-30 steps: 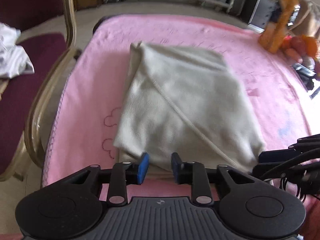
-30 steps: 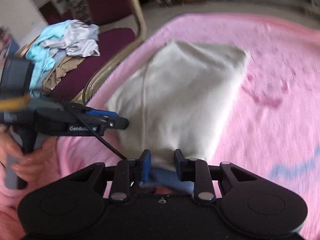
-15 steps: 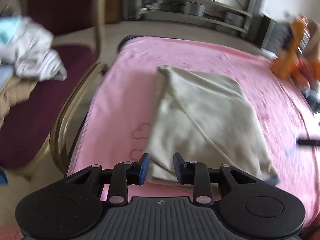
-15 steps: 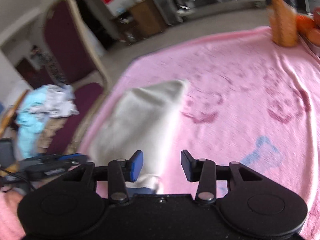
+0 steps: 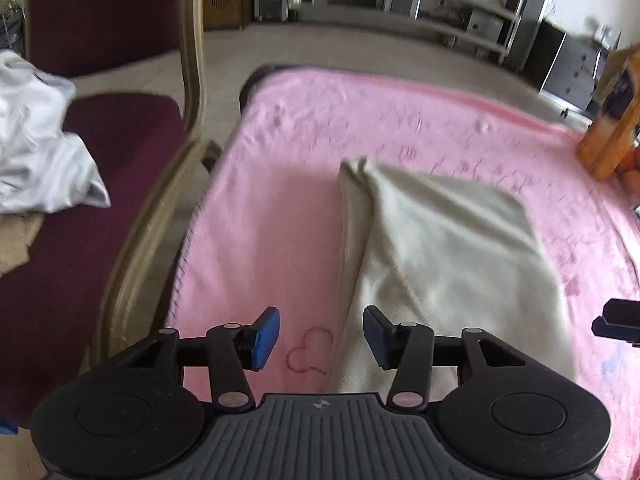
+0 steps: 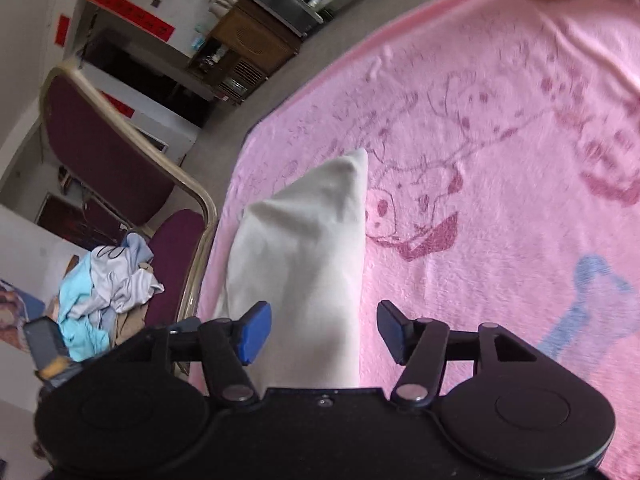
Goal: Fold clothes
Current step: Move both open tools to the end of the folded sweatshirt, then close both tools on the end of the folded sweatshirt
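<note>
A folded cream garment (image 5: 448, 256) lies flat on the pink blanket (image 5: 280, 208); it also shows in the right wrist view (image 6: 304, 248). My left gripper (image 5: 320, 338) is open and empty, above the garment's near left edge. My right gripper (image 6: 324, 332) is open and empty, above the garment's near end. The right gripper's tip shows at the right edge of the left wrist view (image 5: 620, 322). The left gripper's body shows at the lower left of the right wrist view (image 6: 48, 348).
A maroon chair with a gold frame (image 5: 120, 184) stands left of the blanket, holding a pile of loose clothes (image 5: 36, 160), also seen in the right wrist view (image 6: 104, 292). An orange toy (image 5: 608, 136) sits at the far right. Shelves line the back wall.
Both grippers have opened and let go of the garment's near edge. They have lifted and pulled back. The garment now lies flat on the blanket.
</note>
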